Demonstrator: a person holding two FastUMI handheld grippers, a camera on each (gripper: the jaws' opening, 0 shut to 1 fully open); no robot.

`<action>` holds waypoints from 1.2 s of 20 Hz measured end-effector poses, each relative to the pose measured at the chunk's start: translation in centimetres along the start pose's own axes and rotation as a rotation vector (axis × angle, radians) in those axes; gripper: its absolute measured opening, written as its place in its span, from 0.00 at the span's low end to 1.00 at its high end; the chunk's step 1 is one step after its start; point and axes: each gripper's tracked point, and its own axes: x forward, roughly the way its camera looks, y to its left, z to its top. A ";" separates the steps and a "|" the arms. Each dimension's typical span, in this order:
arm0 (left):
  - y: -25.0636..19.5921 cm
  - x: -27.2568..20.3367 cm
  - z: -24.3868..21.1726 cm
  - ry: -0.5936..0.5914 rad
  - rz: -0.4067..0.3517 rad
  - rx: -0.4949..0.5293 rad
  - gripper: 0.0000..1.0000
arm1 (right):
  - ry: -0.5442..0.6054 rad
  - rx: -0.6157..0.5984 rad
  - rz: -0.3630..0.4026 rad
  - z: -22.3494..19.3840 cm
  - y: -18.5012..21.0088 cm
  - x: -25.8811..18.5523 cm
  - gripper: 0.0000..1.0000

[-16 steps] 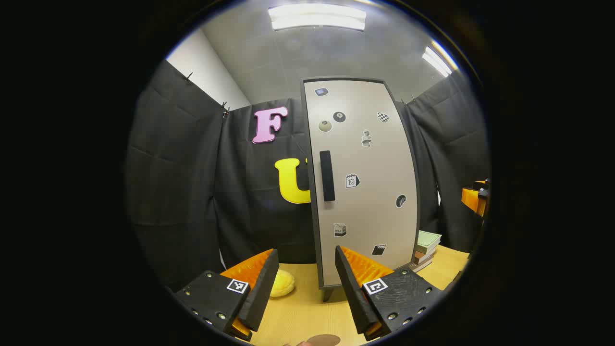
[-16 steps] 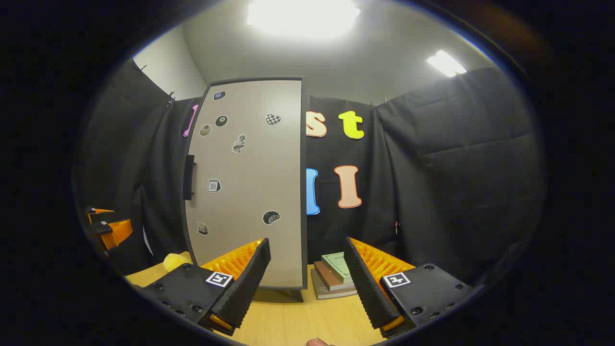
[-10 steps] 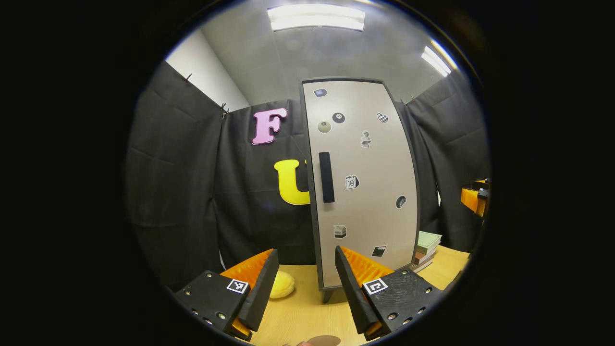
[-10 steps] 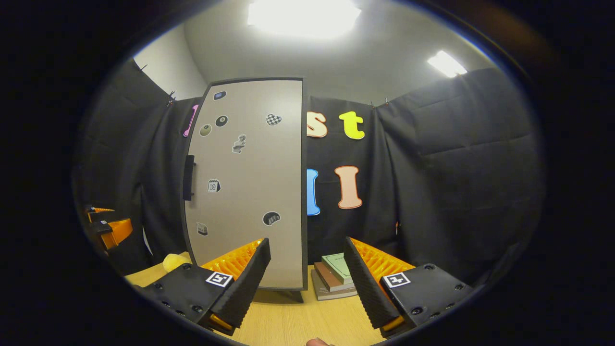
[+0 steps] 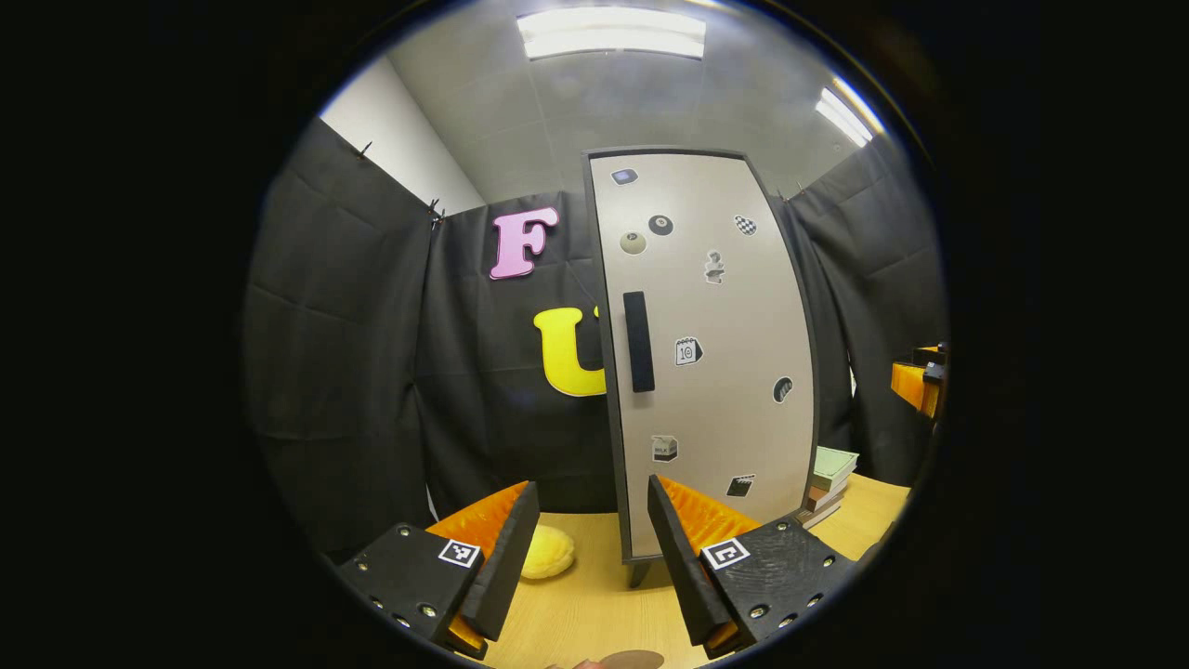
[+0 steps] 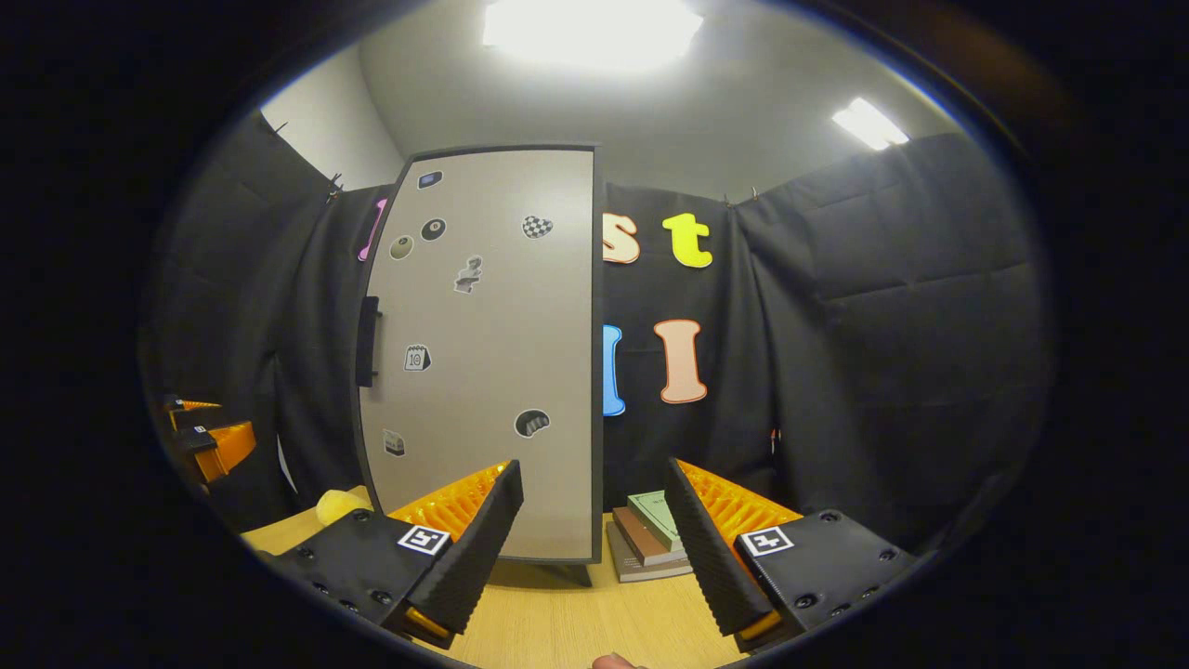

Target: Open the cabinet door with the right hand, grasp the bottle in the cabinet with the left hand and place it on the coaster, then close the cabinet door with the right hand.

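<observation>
The left gripper view looks forward from low over the wooden table point(image 5: 594, 604), tilted somewhat upward so the ceiling lights show, and faces the cabinet door point(image 5: 715, 372) nearly head-on from a moderate distance, with the black door handle point(image 5: 638, 341) near centre. The right gripper view sits at a like height farther right and takes the same cabinet door point(image 6: 492, 372) at an angle, the door handle point(image 6: 368, 341) toward its left. Both views share the door, the table point(image 6: 557, 623), the stack of books point(image 5: 827, 483) point(image 6: 650, 534) right of the cabinet, and a yellow sponge point(image 5: 546, 552) point(image 6: 336, 506) left of it. Each view catches the other gripper at its edge: the right gripper point(image 5: 920, 381) far right, the left gripper point(image 6: 209, 437) far left.
</observation>
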 end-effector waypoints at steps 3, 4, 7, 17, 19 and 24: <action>0.7 -0.2 -0.1 0.000 0.012 0.005 0.68 | -0.001 -0.004 0.014 0.5 0.7 0.7 0.98; 1.0 -0.3 -0.1 -0.002 0.017 0.008 0.68 | -0.003 -0.005 0.021 0.9 1.0 1.1 0.98; 2.5 -0.8 -0.2 -0.004 0.041 0.017 0.68 | -0.016 0.002 0.053 2.3 2.4 2.1 0.97; 8.5 -3.5 -0.5 -0.004 0.156 0.081 0.68 | -0.051 0.020 0.201 7.2 10.4 7.0 0.98; 9.9 -4.2 -0.9 -0.001 0.180 0.097 0.68 | -0.055 0.021 0.225 7.9 12.4 8.0 0.98; 13.7 -5.6 -2.3 0.033 0.236 0.085 0.68 | -0.062 0.021 0.298 9.5 17.8 9.6 0.97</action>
